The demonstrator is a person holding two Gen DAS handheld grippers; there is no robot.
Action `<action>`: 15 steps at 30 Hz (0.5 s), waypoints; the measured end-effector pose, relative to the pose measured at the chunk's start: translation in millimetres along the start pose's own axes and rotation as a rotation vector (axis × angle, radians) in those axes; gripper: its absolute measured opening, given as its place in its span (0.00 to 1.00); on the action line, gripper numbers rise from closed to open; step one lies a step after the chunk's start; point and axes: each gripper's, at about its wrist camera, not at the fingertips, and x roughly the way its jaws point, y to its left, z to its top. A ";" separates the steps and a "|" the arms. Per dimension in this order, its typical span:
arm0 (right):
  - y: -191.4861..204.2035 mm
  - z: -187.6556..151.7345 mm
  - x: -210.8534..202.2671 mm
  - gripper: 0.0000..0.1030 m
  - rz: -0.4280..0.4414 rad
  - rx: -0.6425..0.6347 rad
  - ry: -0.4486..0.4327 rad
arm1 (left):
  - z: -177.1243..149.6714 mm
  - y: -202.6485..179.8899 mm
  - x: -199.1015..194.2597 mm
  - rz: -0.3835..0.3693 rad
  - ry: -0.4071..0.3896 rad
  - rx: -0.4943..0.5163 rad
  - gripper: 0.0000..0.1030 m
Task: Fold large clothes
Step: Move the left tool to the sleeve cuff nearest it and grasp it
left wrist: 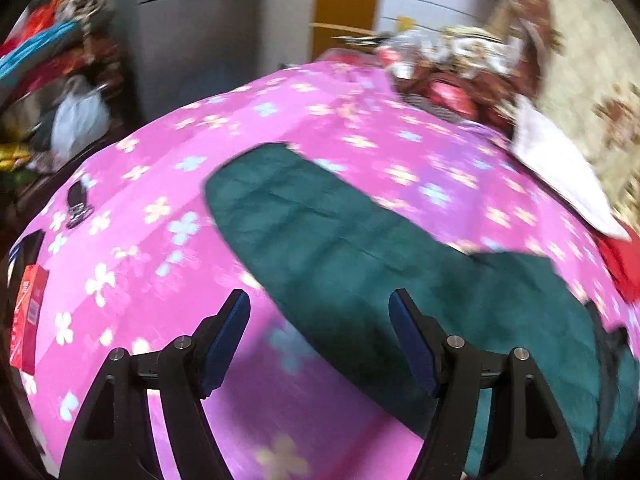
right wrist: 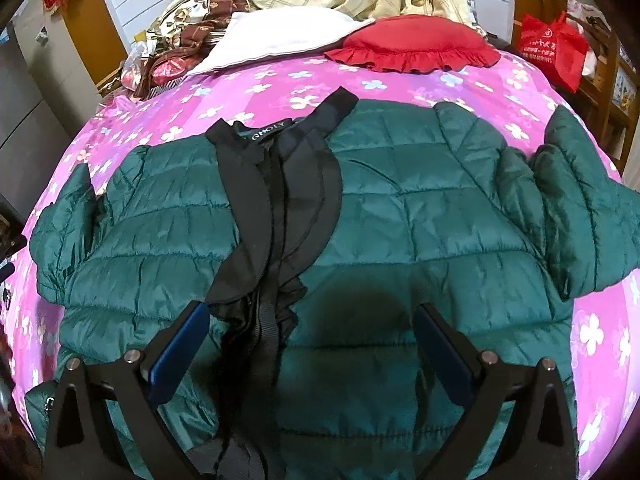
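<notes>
Both grippers, left gripper (left wrist: 320, 312) and right gripper (right wrist: 312, 320), gape wide, holding nothing, over the green jacket (right wrist: 400, 208); its sleeve (left wrist: 304, 216) lies outstretched. Best pinch near the cuff, through both layers; fold inward.

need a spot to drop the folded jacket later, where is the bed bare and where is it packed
Bare pink bedsheet lies left of the green jacket, between its sleeve and the red box at the edge. A narrower strip runs between the jacket collar and the red cushion. The head end is crowded: white pillow, cushion, piled bedding.

Bed (right wrist: 520, 92) w/ green jacket (right wrist: 400, 220), red pillow (right wrist: 416, 46).
</notes>
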 end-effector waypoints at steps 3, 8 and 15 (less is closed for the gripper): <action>2.2 -1.8 -0.7 1.00 -0.005 -0.034 0.007 | 16.0 22.9 22.6 0.042 -0.002 -0.074 0.46; 2.8 -2.5 -1.6 1.00 0.000 -0.054 0.005 | 37.7 57.1 58.8 0.070 0.013 -0.181 0.46; 8.1 -0.3 -1.9 1.00 0.012 -0.067 -0.020 | 48.4 80.7 94.2 0.116 0.037 -0.277 0.46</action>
